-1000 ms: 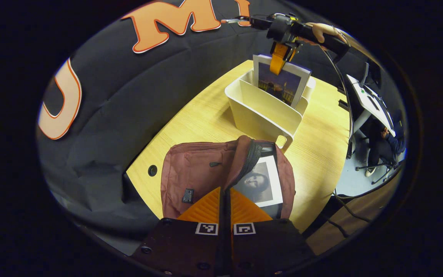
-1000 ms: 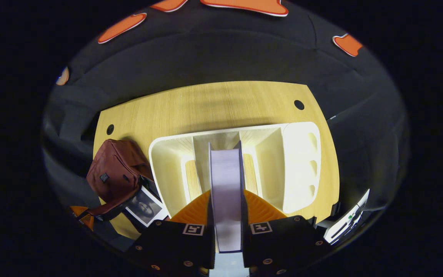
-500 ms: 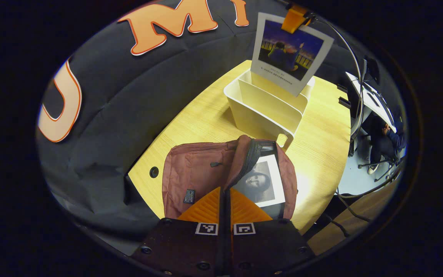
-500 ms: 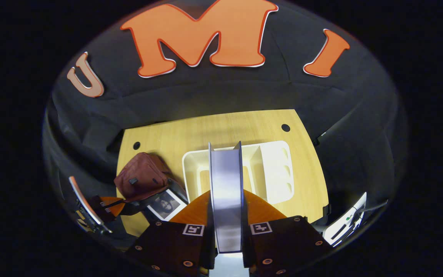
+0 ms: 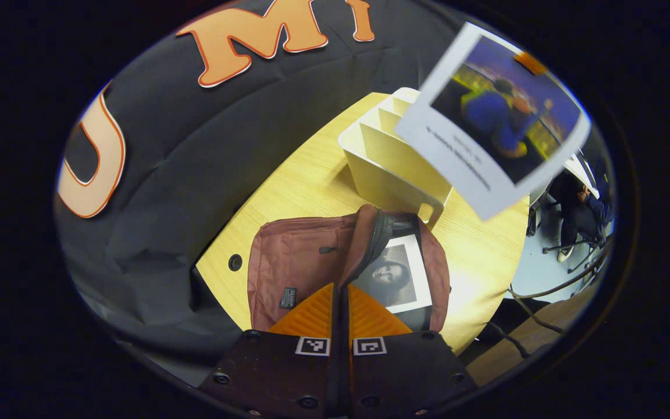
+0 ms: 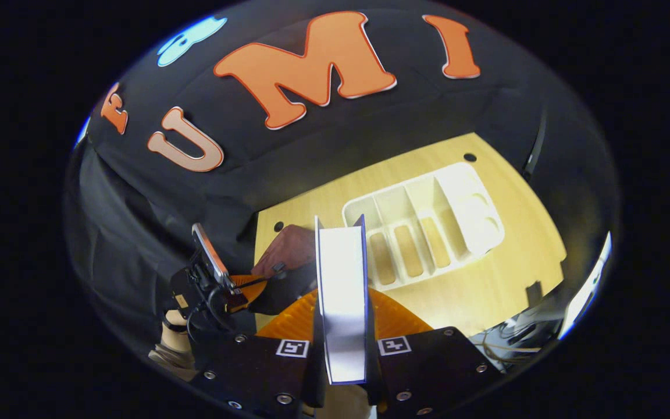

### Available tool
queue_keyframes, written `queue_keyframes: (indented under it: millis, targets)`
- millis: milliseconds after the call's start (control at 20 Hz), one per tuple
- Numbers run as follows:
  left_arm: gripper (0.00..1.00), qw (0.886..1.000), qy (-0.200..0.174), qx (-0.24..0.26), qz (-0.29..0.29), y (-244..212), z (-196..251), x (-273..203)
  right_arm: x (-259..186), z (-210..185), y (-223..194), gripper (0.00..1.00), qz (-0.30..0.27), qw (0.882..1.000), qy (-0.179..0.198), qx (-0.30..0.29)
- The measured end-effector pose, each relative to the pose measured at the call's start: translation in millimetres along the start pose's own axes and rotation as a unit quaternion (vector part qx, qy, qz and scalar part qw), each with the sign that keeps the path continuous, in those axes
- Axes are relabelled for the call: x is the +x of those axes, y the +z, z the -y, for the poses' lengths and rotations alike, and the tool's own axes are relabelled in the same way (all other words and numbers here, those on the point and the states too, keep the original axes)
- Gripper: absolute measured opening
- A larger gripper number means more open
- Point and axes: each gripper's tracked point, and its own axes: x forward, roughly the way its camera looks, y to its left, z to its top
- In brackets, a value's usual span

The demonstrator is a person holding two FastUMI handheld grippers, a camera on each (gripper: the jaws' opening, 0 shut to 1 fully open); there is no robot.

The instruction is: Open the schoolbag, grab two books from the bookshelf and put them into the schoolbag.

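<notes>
Right gripper (image 6: 344, 326), bottom centre of the right gripper view: both fingers pinch the thick white-edged book with a dark blue cover (image 6: 342, 302) edge-on, page block facing the camera. In the left gripper view the same book (image 5: 495, 119) hangs at upper right, cover art out, blurred, clear of the table and above and in front of the rack. Judging by that, it's mid-carry to the bag.

Left gripper (image 5: 341, 317), bottom centre of the left gripper view: fingers pressed together on what looks like the zip-edge flap of the maroon fabric schoolbag (image 5: 306, 262); the contact itself is hidden under the fingers, so that's a best guess. Likely purpose: holding the mouth open for the drop. In the right gripper view the left gripper (image 6: 236, 288) sits lower left at the bag's edge.

First book, a white-bordered one with a grey portrait cover (image 5: 396, 273), already lies inside the opening, just right of the left fingers.

White plastic slotted bookshelf (image 6: 428, 221) sits right of centre on the light wood table (image 6: 486, 291), slots bare.

Bag lies lower left of the carried book in the right gripper view, partly hidden behind it.
</notes>
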Motion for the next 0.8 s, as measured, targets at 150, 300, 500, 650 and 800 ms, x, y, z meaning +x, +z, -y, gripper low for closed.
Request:
queue_keyframes:
  millis: [150, 300, 500, 650, 800]
  targets:
    - [0.01, 1.0, 0.001, -0.007, -0.002, 1.3, -3.1, -2.4, 37.0, -4.1, -50.4, 0.29, -0.02, 0.996, 0.056, 0.07]
    - [0.01, 1.0, 0.008, -0.002, -0.002, 7.8, -5.4, -11.1, 75.6, -0.6, -79.3, 0.28, -0.021, 0.987, 0.09, 0.129]
    - [0.01, 1.0, 0.023, 0.015, -0.003, 19.0, -5.5, -23.2, 131.3, -5.8, -101.1, 0.28, -0.026, 0.971, 0.131, 0.197]
    - [0.0, 0.999, 0.026, 0.034, -0.009, 27.1, 1.0, -28.5, 169.0, -12.1, -100.2, 0.28, -0.009, 0.964, 0.144, 0.222]
    - [0.0, 0.998, 0.032, 0.053, -0.008, 37.0, 7.8, -32.4, 200.7, -27.0, -99.2, 0.28, -0.002, 0.959, 0.156, 0.238]
